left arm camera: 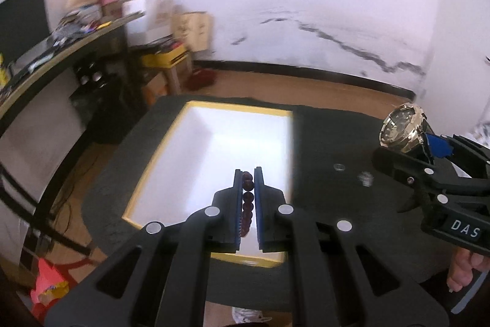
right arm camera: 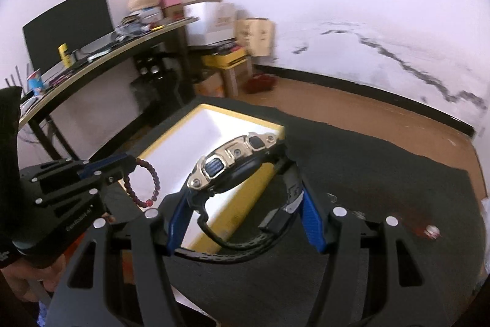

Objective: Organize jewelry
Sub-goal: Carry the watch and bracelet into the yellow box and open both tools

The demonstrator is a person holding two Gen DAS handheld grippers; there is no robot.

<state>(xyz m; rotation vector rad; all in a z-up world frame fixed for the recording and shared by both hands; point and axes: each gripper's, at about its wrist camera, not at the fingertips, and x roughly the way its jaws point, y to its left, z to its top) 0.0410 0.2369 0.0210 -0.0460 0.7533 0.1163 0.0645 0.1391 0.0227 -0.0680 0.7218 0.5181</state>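
The left wrist view looks forward along the left gripper (left arm camera: 248, 173), from close above a white box with a yellow rim (left arm camera: 232, 105) on a dark mat (left arm camera: 333, 140), facing the far wall. The right wrist view looks the same way from the right gripper (right arm camera: 245, 198), set further right and just as near. Both share the box (right arm camera: 242, 112), the mat (right arm camera: 382, 173), the cluttered desk (left arm camera: 76, 42) at far left, and each other's gripper.

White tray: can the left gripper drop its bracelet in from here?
Probably yes. The left gripper, shut on the bead bracelet, hangs over the white tray; nothing shows between them. The right gripper with the watch stays aside.
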